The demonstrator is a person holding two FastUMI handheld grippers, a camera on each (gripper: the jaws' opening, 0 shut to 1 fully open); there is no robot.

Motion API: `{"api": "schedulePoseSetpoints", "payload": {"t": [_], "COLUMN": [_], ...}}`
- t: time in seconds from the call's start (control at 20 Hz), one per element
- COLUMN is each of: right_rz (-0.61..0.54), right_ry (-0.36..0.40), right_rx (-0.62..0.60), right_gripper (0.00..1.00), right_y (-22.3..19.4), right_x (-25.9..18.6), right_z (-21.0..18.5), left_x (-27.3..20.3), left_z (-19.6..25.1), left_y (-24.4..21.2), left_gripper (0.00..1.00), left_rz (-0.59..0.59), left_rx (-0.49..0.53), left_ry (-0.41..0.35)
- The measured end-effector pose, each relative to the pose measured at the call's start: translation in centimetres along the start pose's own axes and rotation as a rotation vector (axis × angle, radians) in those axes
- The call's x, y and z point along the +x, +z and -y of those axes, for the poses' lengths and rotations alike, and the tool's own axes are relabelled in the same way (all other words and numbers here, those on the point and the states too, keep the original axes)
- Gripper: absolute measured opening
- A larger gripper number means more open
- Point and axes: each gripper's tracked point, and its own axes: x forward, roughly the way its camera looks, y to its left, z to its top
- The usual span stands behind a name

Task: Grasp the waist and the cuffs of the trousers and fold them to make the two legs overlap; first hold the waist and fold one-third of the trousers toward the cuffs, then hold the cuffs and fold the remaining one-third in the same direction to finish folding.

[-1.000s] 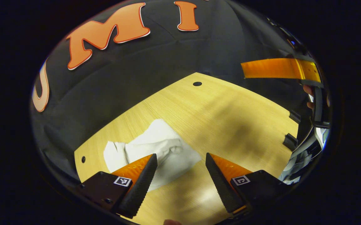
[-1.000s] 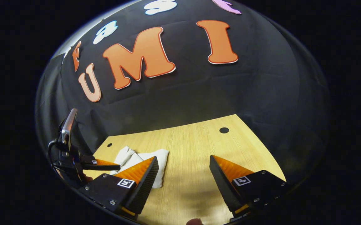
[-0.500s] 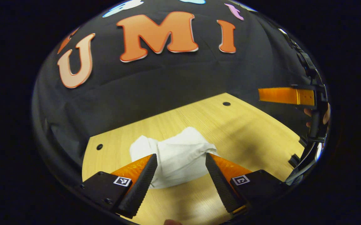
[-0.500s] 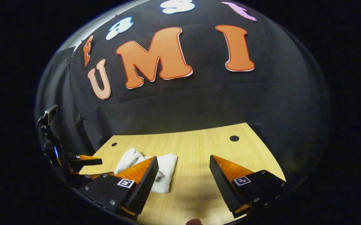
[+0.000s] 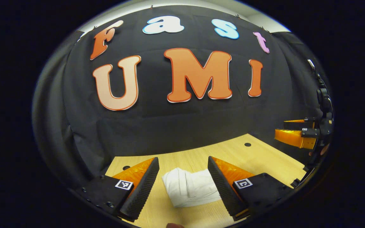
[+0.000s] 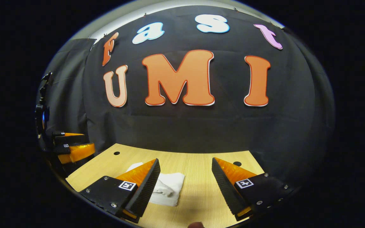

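Folded trousers [image 5: 192,187] flat on table [image 5: 264,158], long axis approx left-right

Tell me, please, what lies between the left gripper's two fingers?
In the left gripper view, the folded white trousers lie on the wooden table between the open left gripper fingers, untouched.
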Motion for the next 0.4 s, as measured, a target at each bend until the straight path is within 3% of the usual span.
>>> {"api": "schedulePoseSetpoints", "payload": {"t": [0.4], "right_rz": [0.106], "right_ry": [0.017], "right_rx": [-0.033], "right_gripper": [0.98], "right_y": [3.7], "right_x": [-2.0], "right_z": [-4.0], "left_x": [-3.2], "left_z": [-0.8], "left_y": [3.0], "left_gripper": [1.00], "left_rz": [0.237], "left_rx": [-0.034], "left_ry": [0.089]}}
